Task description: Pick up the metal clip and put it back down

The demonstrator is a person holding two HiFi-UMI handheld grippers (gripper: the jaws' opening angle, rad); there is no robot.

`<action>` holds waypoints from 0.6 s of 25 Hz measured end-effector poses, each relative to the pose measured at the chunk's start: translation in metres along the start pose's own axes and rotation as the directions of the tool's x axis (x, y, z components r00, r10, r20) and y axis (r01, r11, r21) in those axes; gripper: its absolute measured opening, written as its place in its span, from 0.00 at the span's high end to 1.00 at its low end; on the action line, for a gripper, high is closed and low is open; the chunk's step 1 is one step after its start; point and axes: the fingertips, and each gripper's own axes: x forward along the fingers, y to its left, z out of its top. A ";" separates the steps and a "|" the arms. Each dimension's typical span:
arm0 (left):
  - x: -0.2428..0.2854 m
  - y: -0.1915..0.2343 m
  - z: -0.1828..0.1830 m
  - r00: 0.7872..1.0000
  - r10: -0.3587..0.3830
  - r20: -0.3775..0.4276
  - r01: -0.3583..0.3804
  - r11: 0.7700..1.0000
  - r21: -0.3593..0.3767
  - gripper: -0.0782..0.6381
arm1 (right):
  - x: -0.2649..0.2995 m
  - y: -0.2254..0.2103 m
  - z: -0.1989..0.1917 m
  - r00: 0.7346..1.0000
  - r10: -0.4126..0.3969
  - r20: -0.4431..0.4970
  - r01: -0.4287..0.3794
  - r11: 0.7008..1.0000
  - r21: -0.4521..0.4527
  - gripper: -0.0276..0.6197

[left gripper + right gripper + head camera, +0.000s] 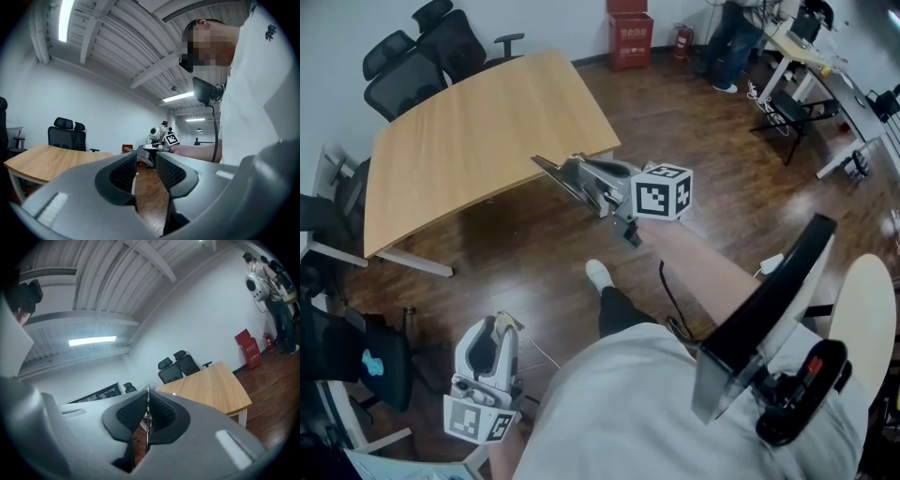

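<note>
No metal clip shows plainly in any view. In the right gripper view a small shiny thing (pixel 171 393) lies on the wooden table (pixel 211 385) just past the jaw tips; it is too small to identify. My right gripper (pixel 542 163) is held out at arm's length, its shut jaws pointing at the near edge of the wooden table (pixel 478 131). Its pads (pixel 159 411) meet in the right gripper view with nothing thick between them. My left gripper (pixel 502 323) hangs low at my left side, tips pointing up and away. Its jaws stand apart and empty in the left gripper view (pixel 146 157).
Black office chairs (pixel 422 52) stand behind the table, and another dark chair (pixel 337 361) is at my left. A red cabinet (pixel 630 37) and a standing person (pixel 733 47) are at the far wall. White desks (pixel 825 70) fill the right. The floor is dark wood.
</note>
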 end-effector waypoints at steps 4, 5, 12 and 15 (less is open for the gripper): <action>0.026 0.023 -0.004 1.000 -0.006 -0.010 0.006 1.000 -0.002 0.72 | 0.027 -0.035 0.001 1.000 -0.019 -0.010 0.019 1.000 0.011 0.94; 0.034 0.028 -0.005 1.000 -0.005 -0.013 0.005 1.000 -0.003 0.72 | 0.034 -0.043 0.002 1.000 -0.020 -0.011 0.020 1.000 0.017 0.94; 0.103 0.054 0.002 0.998 0.024 -0.061 -0.025 1.000 -0.014 0.72 | 0.085 -0.123 0.016 0.997 -0.038 -0.062 0.043 0.996 0.084 0.94; 0.133 0.060 0.008 0.996 0.033 -0.087 -0.034 0.999 -0.009 0.72 | 0.106 -0.159 0.019 0.996 -0.047 -0.076 0.056 0.991 0.123 0.94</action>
